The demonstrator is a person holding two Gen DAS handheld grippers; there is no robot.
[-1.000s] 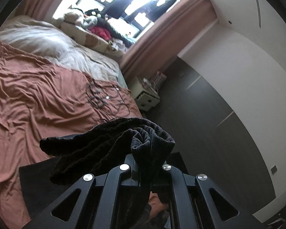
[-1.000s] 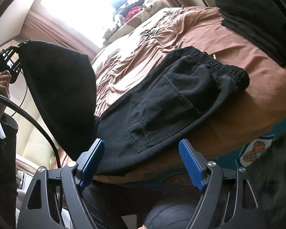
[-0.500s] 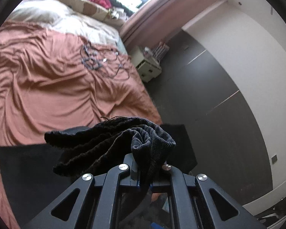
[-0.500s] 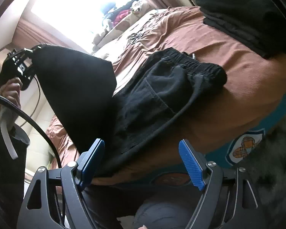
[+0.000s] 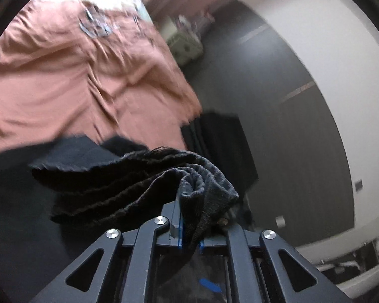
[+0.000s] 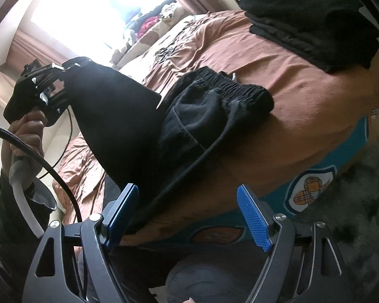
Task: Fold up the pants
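Observation:
Black pants (image 6: 209, 116) lie on the brown bed sheet (image 6: 303, 80), waistband toward the far side. My left gripper (image 5: 189, 229) is shut on the bunched leg hem of the pants (image 5: 144, 174) and holds it in the air. In the right wrist view the left gripper (image 6: 60, 73) carries the lifted leg end (image 6: 108, 106) over the lying pants toward the waistband. My right gripper (image 6: 189, 212) is open and empty, low at the near bed edge, with the pants' near edge just beyond its fingers.
A stack of folded black clothes (image 6: 313, 22) sits at the bed's far right corner. Cables (image 5: 96, 25) lie on the sheet. A white nightstand (image 5: 184, 45) stands beside the bed by dark wall panels. A teal mattress side with a logo (image 6: 308, 192) faces me.
My left gripper has carried the pant leg forward and down over the lying pants, toward the waistband. My right gripper has stayed open, shifting slightly.

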